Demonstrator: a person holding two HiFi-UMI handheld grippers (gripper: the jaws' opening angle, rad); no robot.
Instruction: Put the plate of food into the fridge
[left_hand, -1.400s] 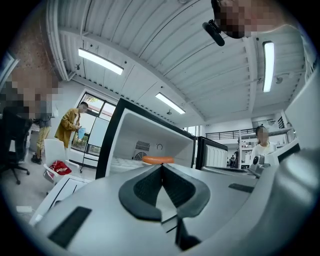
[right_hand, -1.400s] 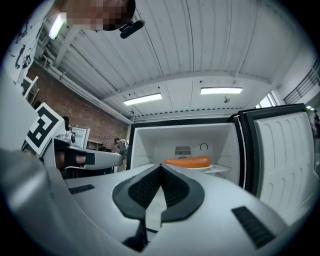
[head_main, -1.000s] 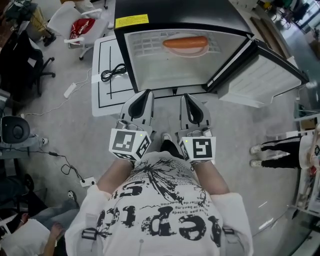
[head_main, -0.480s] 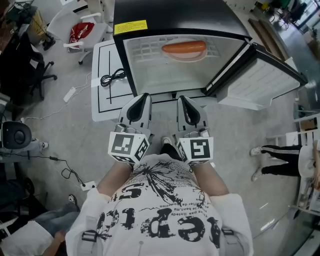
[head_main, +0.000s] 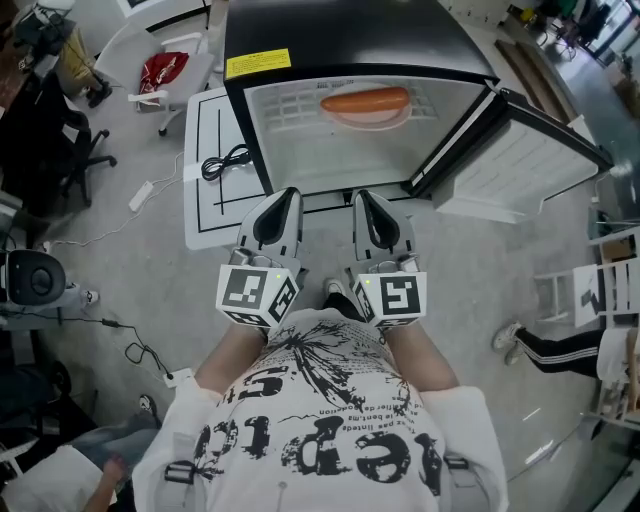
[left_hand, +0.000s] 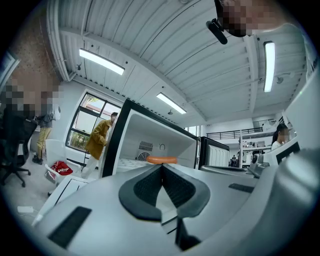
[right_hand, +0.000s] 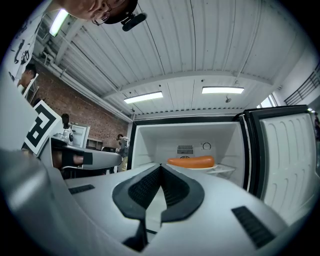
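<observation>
The fridge (head_main: 350, 40) stands open, its door (head_main: 520, 160) swung out to the right, nearer the right gripper (head_main: 362, 195) than the left gripper (head_main: 290, 192). Both sets of fingers are clenched on nothing. Straight ahead of them the plate (head_main: 365, 117) sits on the fridge shelf, its sausage (head_main: 365, 99) lying crosswise. Since a second ago, both grippers have barely shifted.
</observation>
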